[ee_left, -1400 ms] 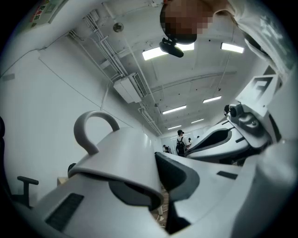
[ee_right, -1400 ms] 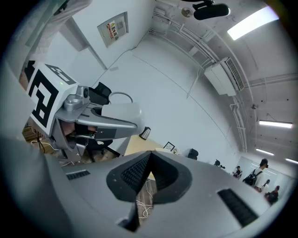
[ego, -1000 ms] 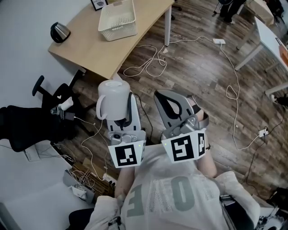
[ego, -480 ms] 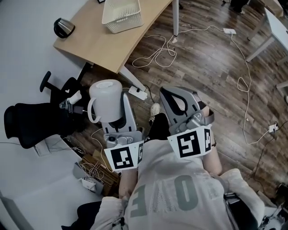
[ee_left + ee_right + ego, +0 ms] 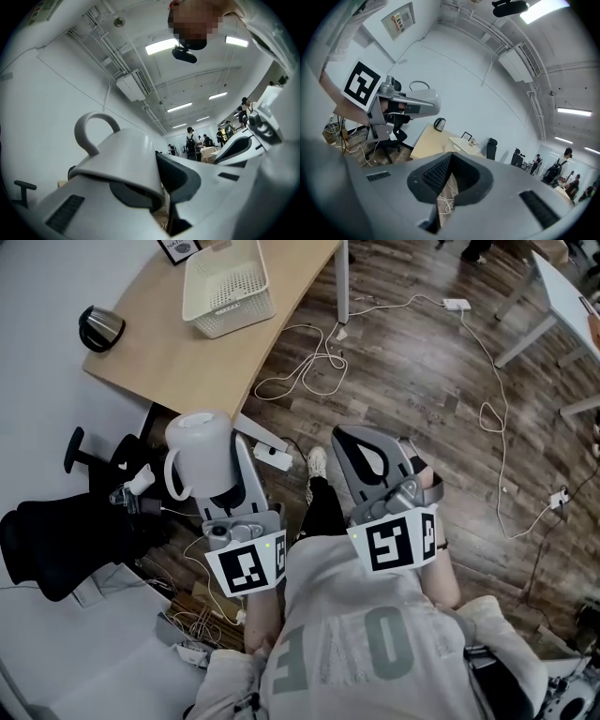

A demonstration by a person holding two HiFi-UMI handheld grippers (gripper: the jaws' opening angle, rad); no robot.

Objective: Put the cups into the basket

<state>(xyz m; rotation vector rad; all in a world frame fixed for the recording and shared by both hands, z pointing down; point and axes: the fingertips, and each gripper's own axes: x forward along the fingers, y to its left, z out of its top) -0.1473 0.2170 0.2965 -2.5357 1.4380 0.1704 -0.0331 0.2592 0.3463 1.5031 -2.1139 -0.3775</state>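
Observation:
My left gripper is shut on a white cup with its handle to the left, held in the air above the wood floor. In the left gripper view the cup sits mouth down, its rim pinched between the jaws of the left gripper. The cream basket stands on the wooden table far ahead. My right gripper hangs beside the left one, shut with nothing in it; its pads meet in the right gripper view, where the basket also shows.
A dark kettle stands at the table's left end. A black office chair is at the left. Cables and a power strip lie on the floor. White tables stand at the far right. People stand in the background.
The head view has swung, so the table and basket shifted right, then back left. My left gripper with the cup has drifted left and slightly up. The right gripper has barely moved.

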